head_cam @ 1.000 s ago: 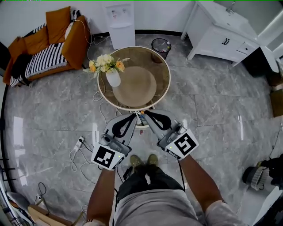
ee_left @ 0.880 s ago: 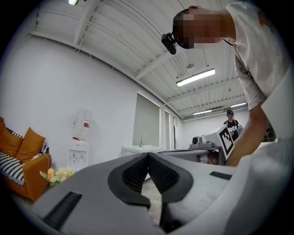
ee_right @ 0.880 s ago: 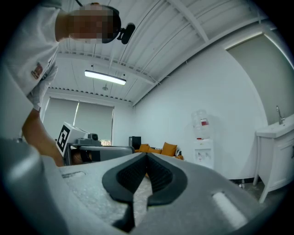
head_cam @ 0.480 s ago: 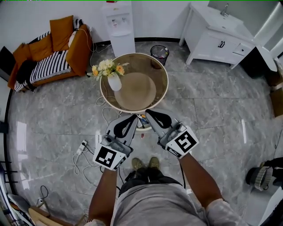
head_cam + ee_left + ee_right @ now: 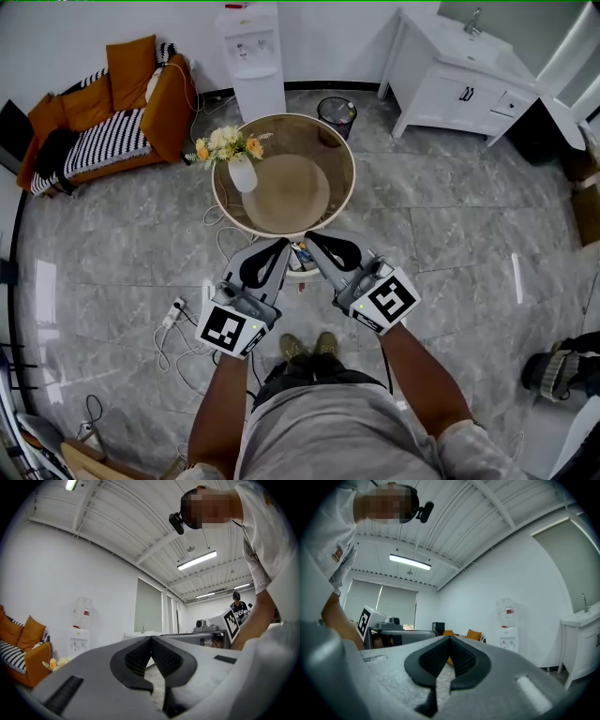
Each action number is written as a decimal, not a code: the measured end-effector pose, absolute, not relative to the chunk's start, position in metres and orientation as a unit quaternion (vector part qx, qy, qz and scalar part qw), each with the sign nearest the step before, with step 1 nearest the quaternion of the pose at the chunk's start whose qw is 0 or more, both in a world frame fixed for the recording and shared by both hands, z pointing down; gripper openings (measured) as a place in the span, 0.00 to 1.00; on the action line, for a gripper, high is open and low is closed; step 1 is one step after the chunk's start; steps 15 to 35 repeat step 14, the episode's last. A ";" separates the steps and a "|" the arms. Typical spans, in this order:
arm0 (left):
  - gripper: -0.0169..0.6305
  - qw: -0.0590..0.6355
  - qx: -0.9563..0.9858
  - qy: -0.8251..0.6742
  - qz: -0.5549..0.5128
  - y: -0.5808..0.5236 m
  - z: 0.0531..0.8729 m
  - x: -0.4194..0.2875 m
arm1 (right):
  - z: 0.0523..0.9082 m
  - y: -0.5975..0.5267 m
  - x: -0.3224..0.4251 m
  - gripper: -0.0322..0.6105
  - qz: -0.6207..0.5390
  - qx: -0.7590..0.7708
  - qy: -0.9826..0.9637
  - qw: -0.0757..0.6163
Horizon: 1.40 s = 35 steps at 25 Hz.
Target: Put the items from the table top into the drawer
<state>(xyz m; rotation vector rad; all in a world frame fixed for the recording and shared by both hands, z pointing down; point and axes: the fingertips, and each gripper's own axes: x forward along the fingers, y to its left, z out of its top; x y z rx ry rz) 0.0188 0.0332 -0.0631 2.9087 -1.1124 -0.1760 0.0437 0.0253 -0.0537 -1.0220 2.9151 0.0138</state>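
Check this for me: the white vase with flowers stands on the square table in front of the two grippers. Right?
Not quite. The table is round, not square, as the head view shows. The white vase with flowers does stand on it, in front of the left gripper and the right gripper.

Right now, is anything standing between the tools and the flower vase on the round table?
Nothing visible. The left tool and right tool, both shut, hover by the table's near rim; only bare tabletop lies between them and the vase at its left edge.
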 end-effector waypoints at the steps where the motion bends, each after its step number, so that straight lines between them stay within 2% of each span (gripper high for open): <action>1: 0.03 0.011 0.933 -0.356 -0.057 0.034 -0.063 0.019 | -0.054 0.026 0.044 0.05 0.005 -0.330 0.944 0.026; 35: 0.03 0.011 0.933 -0.354 -0.064 0.038 -0.063 0.017 | -0.053 0.032 0.043 0.05 0.009 -0.329 0.944 0.022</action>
